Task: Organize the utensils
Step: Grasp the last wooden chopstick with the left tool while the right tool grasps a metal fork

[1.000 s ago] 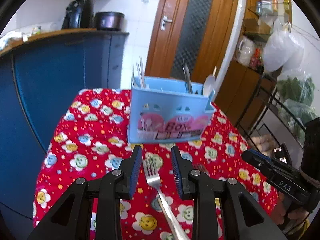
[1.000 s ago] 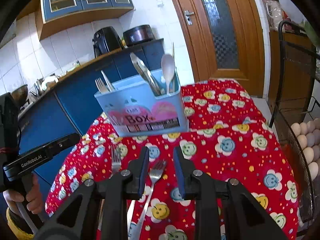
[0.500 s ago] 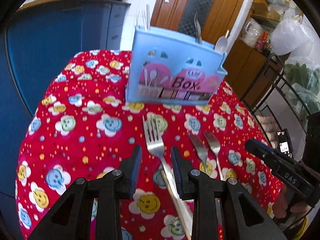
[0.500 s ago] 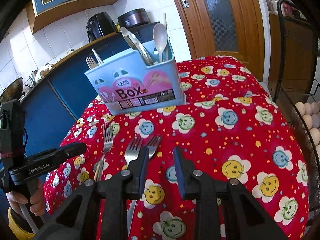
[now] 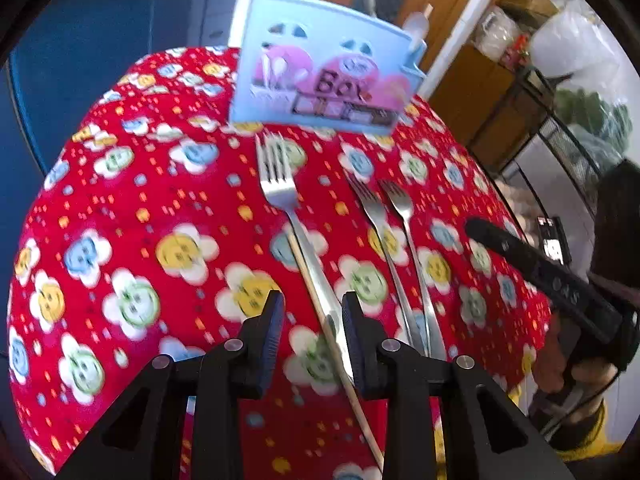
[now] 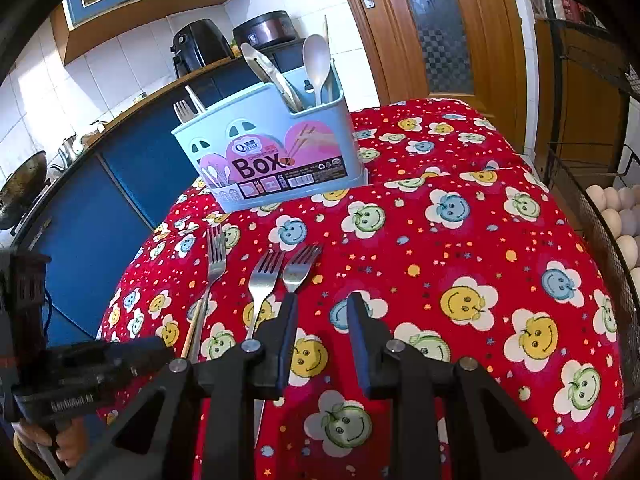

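On cloth, shiny forks (image 6: 260,280) flat.

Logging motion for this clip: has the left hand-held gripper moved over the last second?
Yes. The left hand-held gripper has pulled back from the blue utensil box, now straddling the handle of the leftmost fork rather than its tines.

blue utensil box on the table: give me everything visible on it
The utensil box is pale blue plastic, rectangular, upright at the far side of the red flowered tablecloth. Its front carries a pink label reading "Box" and arched cutouts. Inside stand a white spoon, metal handles and a fork. Neither gripper touches it.
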Motion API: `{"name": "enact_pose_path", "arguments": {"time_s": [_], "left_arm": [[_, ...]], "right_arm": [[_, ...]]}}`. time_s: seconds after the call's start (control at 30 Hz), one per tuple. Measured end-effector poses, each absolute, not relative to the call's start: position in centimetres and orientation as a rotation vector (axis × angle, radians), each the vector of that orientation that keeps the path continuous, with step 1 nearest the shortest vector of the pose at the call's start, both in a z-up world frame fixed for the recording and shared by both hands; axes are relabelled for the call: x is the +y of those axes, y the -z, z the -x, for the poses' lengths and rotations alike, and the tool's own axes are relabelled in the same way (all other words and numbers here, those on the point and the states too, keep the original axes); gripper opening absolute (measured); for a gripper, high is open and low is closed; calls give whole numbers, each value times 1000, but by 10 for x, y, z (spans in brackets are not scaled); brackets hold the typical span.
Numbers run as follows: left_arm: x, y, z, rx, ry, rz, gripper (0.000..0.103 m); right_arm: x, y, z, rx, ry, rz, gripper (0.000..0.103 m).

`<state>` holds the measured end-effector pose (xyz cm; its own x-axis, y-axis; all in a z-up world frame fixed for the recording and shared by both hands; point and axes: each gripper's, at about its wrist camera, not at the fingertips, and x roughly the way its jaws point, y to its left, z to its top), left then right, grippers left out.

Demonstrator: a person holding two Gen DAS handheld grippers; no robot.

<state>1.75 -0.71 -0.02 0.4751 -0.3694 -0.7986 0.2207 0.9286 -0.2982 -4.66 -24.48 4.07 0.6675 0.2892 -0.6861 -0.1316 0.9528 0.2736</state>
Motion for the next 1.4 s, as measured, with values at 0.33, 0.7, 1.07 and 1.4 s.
{"name": "enact_pose_path", "arguments": {"time_s": [0.33, 0.7, 1.07, 1.4], "left_arm": [[-17, 12, -6, 1041, 330, 99, 30], [-10, 15, -27, 1041, 268, 58, 33], [2, 15, -72, 1068, 258, 107, 11], [17, 23, -91, 1056, 288, 220, 5]], "right_arm": [[-242, -43, 54, 797, -248, -207, 28], [-239, -38, 53, 816, -249, -197, 28], [-230, -26, 31, 900, -305, -229, 28], [-227, -11, -13, 989, -344, -322, 28]]}}
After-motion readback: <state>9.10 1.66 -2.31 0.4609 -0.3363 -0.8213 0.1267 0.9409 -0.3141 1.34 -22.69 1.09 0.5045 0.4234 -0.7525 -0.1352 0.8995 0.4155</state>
